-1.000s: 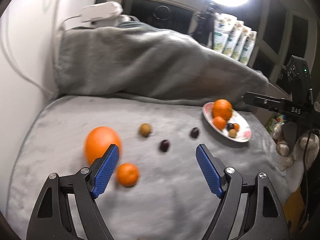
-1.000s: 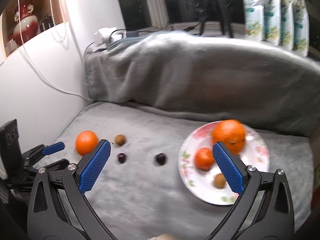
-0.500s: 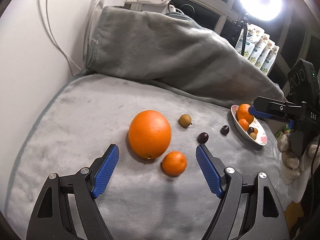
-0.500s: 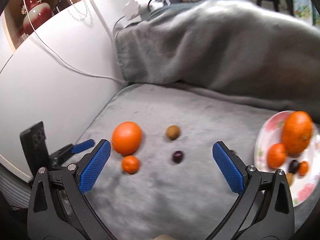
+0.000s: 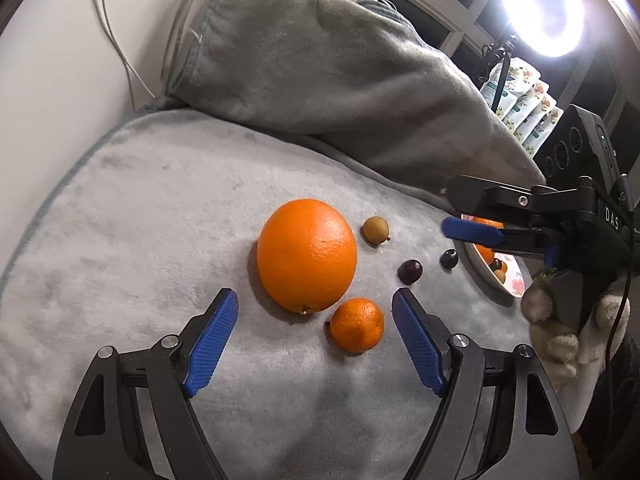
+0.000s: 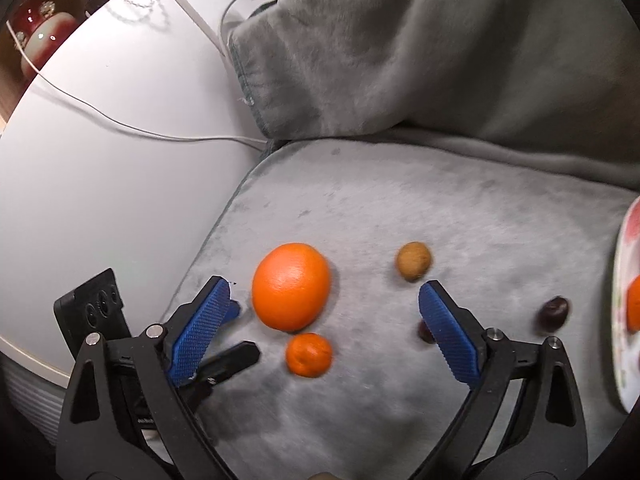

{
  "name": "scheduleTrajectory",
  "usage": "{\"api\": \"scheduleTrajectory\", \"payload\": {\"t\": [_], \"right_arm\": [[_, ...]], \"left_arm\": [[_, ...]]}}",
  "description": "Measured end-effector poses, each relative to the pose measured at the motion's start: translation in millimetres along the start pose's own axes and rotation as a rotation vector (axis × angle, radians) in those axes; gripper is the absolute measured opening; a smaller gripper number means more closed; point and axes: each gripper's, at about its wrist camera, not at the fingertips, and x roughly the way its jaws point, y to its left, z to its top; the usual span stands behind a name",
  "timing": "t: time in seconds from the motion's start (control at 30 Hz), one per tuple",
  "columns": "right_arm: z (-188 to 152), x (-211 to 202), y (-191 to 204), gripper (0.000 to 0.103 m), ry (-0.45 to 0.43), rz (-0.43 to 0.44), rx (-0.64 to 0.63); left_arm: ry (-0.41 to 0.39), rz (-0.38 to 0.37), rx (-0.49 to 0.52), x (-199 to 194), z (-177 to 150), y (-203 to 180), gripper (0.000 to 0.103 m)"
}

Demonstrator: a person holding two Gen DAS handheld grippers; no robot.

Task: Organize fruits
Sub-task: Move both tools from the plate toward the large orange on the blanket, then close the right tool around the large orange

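On the grey blanket lie a big orange [image 5: 307,254] [image 6: 291,291], a small mandarin [image 5: 357,324] [image 6: 309,355], a brown longan [image 5: 376,231] [image 6: 414,266] and two dark round fruits [image 5: 410,272] [image 6: 554,314]. A flowered plate [image 5: 514,286] [image 6: 622,280] with more fruit sits to the right. My left gripper [image 5: 314,300] [image 6: 240,330] is open just short of the orange, with the mandarin by its right finger. My right gripper [image 6: 324,289] [image 5: 456,210] hovers over the same fruits, jaws closing slightly, still wide, pressing on nothing. Its right finger hides part of one dark fruit.
A heaped grey blanket [image 5: 340,80] rises at the back. A white wall with a cable [image 6: 140,132] borders the left edge. A ring light [image 5: 544,8] and packets [image 5: 520,96] stand at the back right. A gloved hand [image 5: 552,320] holds the right gripper.
Both grippers came lower and closer to the orange and mandarin. The right gripper swung left away from the plate, which slid to the right edge of its view.
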Motion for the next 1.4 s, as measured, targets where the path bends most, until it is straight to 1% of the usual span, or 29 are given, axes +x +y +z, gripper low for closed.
{"api": "scheduleTrajectory", "payload": {"t": [0.07, 0.23, 0.47, 0.57, 0.73, 0.9, 1.17, 1.4], "right_arm": [[0.9, 8.1, 3.6, 0.089, 0.017, 0.01, 0.0], [2.9, 29.1, 9.8, 0.087, 0.054, 0.028, 0.006], [5.6, 53.5, 2.6, 0.067, 0.098, 0.075, 0.078], [4.4, 62.3, 4.3, 0.064, 0.115, 0.087, 0.085], [3.4, 71.3, 9.5, 0.062, 0.137, 0.092, 0.077], [4.5, 71.3, 10.3, 0.062, 0.138, 0.098, 0.073], [3.2, 67.4, 15.5, 0.06, 0.118, 0.091, 0.038], [2.9, 54.5, 21.6, 0.06, 0.093, 0.108, 0.014]], "left_arm": [[0.008, -0.013, -0.008, 2.7, 1.6, 1.5, 0.079], [0.022, -0.033, -0.024, 8.3, 5.4, 4.4, 0.077], [0.034, -0.041, -0.035, 14.7, 8.1, 6.7, 0.075], [0.041, -0.039, -0.038, 18.0, 9.3, 8.1, 0.074], [0.049, -0.045, -0.048, 23.3, 9.3, 12.3, 0.068], [0.063, -0.053, -0.067, 29.9, 10.1, 16.4, 0.057], [0.037, -0.015, -0.021, 31.5, 9.7, 4.4, 0.057], [-0.006, 0.007, 0.017, 21.7, 9.7, -5.3, 0.057]]}}
